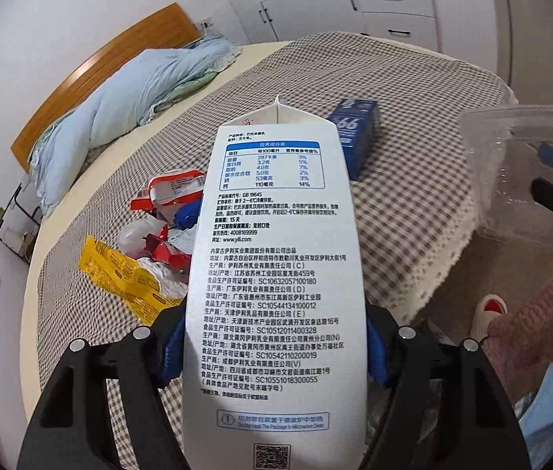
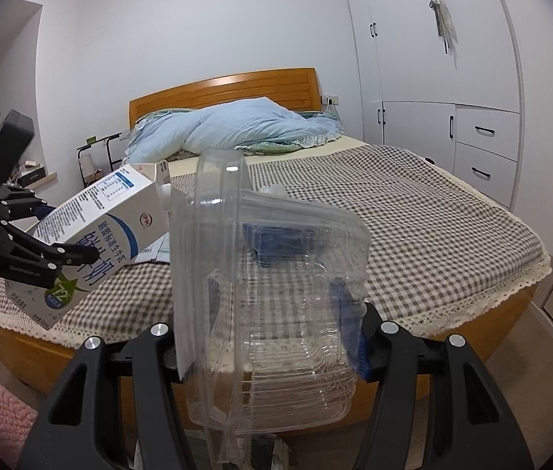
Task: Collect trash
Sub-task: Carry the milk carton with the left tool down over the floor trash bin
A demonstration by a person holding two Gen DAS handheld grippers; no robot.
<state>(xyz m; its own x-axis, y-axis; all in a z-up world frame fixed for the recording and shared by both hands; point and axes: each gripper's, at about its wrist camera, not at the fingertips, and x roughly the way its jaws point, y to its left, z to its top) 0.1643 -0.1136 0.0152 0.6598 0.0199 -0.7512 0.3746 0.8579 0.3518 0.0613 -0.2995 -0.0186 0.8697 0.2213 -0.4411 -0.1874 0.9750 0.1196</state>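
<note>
A bed (image 1: 413, 90) with a checked cover fills the room beyond both grippers, a heap of blue bedding (image 1: 120, 102) lying against its wooden headboard (image 2: 225, 90). White cupboards (image 2: 452, 117) line the wall on one side. Just ahead and to the left of the left gripper's fingers, wrappers (image 1: 151, 243) lie loose on the cover: a yellow one, red ones and crumpled foil. Farther ahead and to the right of them a blue box (image 1: 355, 133) stands on the cover.

The left gripper (image 1: 276, 352) has its fingers clamped on a milk carton (image 1: 276, 274), one blue pad on each side of the lower part, and the carton's gabled top points away from the fingers, blocking the middle of that view. The right gripper (image 2: 268, 348) has its fingers clamped on a clear plastic container (image 2: 272, 293), which stands up between them with its lid (image 2: 217, 203) hinged open.

Only the left wrist view shows the wrappers, a pink sleeve (image 1: 531, 321) and a slipper (image 1: 488, 313) on the floor. The right wrist view shows the carton's front, tilted in the air above the near edge of the bed.
</note>
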